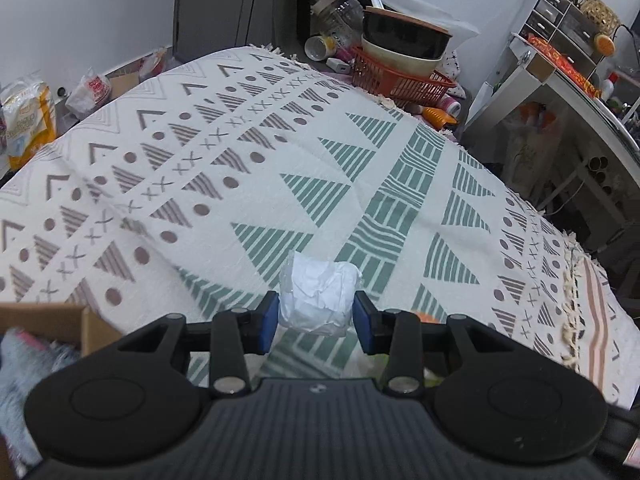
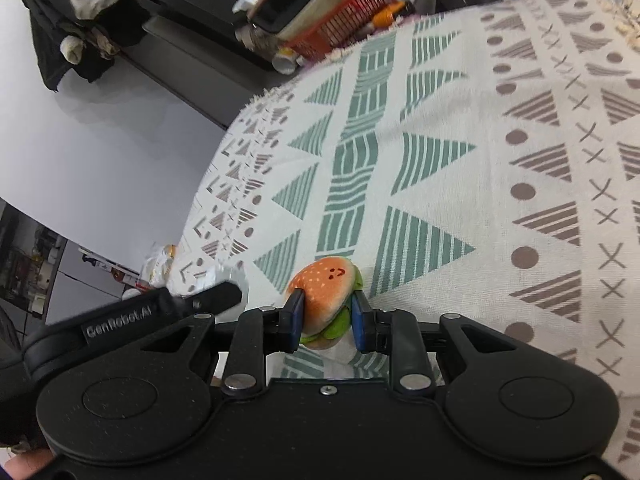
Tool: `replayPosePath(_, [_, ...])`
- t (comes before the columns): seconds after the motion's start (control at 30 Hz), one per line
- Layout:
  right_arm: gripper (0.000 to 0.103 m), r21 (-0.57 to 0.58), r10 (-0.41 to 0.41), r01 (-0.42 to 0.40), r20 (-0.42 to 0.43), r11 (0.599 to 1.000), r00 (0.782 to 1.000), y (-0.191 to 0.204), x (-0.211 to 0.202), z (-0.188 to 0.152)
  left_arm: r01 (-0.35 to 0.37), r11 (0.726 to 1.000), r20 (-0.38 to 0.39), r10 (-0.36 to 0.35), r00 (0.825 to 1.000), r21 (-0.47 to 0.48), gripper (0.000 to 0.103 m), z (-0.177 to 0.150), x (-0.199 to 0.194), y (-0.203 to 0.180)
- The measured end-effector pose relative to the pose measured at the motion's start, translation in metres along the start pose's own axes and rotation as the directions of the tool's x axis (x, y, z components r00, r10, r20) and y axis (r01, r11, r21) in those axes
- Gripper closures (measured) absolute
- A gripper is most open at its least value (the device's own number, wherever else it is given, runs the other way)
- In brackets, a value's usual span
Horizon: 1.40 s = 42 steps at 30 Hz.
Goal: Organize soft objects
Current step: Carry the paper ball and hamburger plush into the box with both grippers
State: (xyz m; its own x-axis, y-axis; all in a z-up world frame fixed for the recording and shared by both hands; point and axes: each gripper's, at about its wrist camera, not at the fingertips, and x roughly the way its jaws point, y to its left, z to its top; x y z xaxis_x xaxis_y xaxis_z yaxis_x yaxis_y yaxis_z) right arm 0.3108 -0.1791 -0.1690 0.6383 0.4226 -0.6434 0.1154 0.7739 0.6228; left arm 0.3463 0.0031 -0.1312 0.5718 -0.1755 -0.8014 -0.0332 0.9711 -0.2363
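My left gripper (image 1: 316, 320) is shut on a white crumpled soft bundle in clear plastic (image 1: 318, 294), held just above the patterned bedspread (image 1: 240, 152). In the right wrist view my right gripper (image 2: 326, 322) is shut on a small plush hamburger (image 2: 326, 296) with an orange bun, a smiley face and green lettuce. The other gripper (image 2: 132, 316) shows at the left of that view, with part of the plastic-wrapped bundle (image 2: 236, 276) past its tip. A cardboard box (image 1: 60, 320) holding something grey and fluffy (image 1: 28, 368) sits at the lower left of the left wrist view.
At the far end of the bed stands a red basket (image 1: 396, 80) with stacked bowls (image 1: 404, 40), bottles and cups. A white desk with drawers (image 1: 560, 52) is at the right. Bags (image 1: 28, 116) lie on the floor at the left. A fingertip (image 2: 24, 466) shows at the bottom left.
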Motion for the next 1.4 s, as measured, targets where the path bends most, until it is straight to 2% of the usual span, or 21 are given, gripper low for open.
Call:
replayPosePath(0.27, [0.079, -0.049, 0.022, -0.019, 0.059, 0.999, 0.998, 0.016, -0.036, -0.007, 0.005, 1.0, 0.068, -0.005, 0.998, 0.001, 0.065, -0.007, -0.046, 0.003])
replayPosePath(0.4, [0.079, -0.081, 0.05, -0.042, 0.108, 0.996, 0.993, 0.019, -0.062, -0.011, 0.002, 1.0, 0.073, -0.002, 0.997, -0.01, 0.065, -0.021, -0.065, 0.007])
replayPosePath(0.57, [0.079, -0.089, 0.053, -0.042, 0.116, 0.995, 0.992, 0.019, -0.08, -0.022, 0.01, 0.999, 0.06, -0.008, 0.998, -0.039, 0.065, -0.037, -0.083, 0.018])
replayPosePath(0.9, [0.079, -0.101, 0.048, -0.035, 0.128, 0.994, 0.991, 0.032, -0.098, -0.056, 0.0, 0.998, 0.111, 0.007, 0.994, -0.065, 0.064, -0.054, -0.131, 0.045])
replayPosePath(1.4, [0.079, -0.16, 0.086, -0.067, 0.112, 0.985, 0.99, 0.074, -0.109, -0.101, -0.026, 0.989, 0.155, 0.049, 0.987, -0.148, 0.064, -0.073, -0.184, 0.107])
